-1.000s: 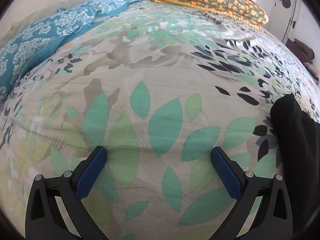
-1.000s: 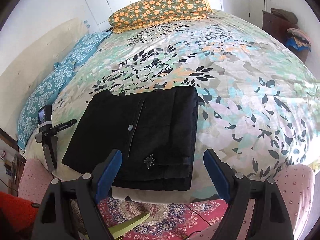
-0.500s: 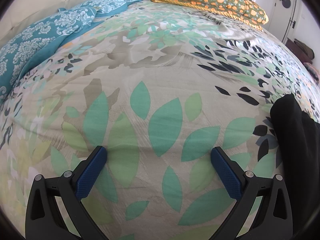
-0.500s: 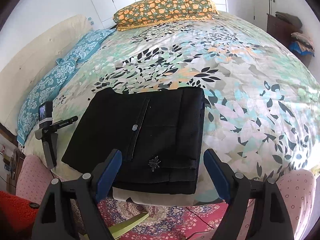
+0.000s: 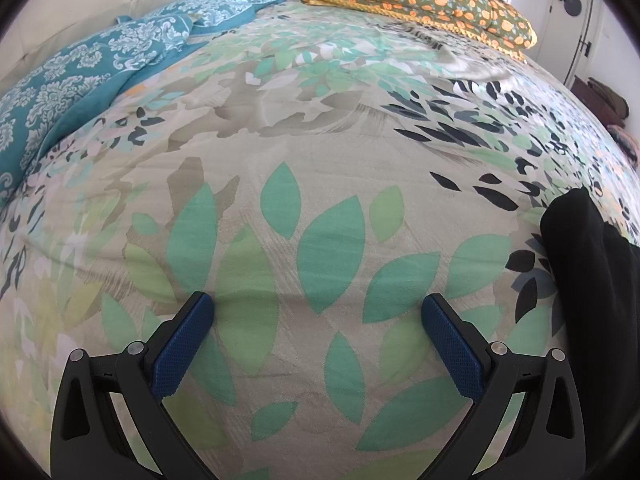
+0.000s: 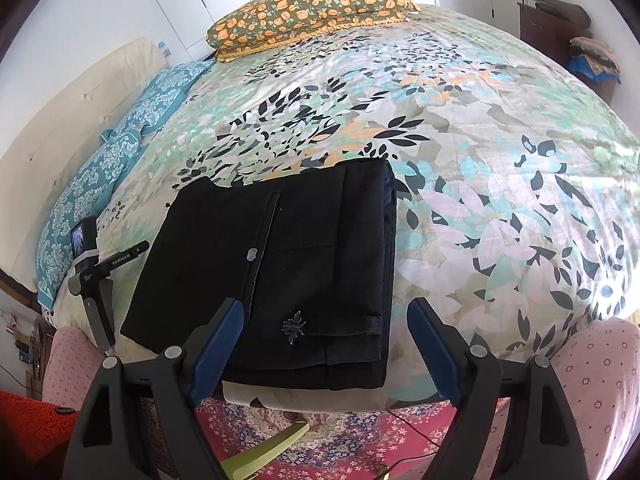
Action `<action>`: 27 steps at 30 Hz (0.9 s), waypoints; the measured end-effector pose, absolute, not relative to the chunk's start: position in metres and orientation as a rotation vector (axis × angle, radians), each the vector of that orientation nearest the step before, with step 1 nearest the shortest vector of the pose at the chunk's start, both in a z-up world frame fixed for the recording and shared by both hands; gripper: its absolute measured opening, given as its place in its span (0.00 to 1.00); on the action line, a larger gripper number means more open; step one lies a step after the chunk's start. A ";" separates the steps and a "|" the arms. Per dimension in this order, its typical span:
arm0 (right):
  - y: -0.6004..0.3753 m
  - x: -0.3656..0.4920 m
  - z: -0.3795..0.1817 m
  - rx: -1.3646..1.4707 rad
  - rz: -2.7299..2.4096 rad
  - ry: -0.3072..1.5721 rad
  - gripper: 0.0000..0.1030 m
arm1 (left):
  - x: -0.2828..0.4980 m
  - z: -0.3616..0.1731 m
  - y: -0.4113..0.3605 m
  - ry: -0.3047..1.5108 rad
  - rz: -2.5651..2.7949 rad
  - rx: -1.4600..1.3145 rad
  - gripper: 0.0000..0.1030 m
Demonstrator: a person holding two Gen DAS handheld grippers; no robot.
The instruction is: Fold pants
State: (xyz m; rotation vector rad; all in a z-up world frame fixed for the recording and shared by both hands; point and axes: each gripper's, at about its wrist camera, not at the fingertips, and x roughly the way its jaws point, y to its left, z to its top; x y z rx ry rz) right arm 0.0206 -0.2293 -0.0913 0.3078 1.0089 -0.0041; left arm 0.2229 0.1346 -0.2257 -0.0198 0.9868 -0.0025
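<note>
The black pants lie folded into a flat rectangle near the front edge of the leaf-print bedspread. The right gripper hangs above their near edge, jaws spread wide, gripping nothing. The left gripper sits low over bare bedspread beside the pants, jaws likewise wide and empty. An orange-flowered pillow lies at the far end.

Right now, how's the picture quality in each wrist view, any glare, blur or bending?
Left wrist view: sharp, evenly lit, fisheye bulges the bedspread, dark corners. Right wrist view: bright washed-out patches on the bedspread's far right, black pants keep their seams and small emblem visible, strong edge curvature.
</note>
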 end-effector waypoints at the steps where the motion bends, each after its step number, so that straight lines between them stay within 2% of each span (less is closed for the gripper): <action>1: -0.229 0.021 -0.091 0.308 -0.001 1.009 0.81 | 0.223 -0.226 0.134 0.987 -0.002 -0.020 1.00; 20: -0.262 0.015 -0.084 0.492 -0.008 0.931 0.81 | 0.223 -0.226 0.134 0.984 0.001 -0.015 1.00; 24: -0.289 0.021 -0.084 0.621 0.056 0.895 0.83 | 0.235 -0.226 0.133 1.017 0.011 -0.023 1.00; 27: -0.317 0.034 -0.094 0.740 0.095 0.903 0.87 | 0.232 -0.226 0.131 0.988 0.026 -0.015 1.00</action>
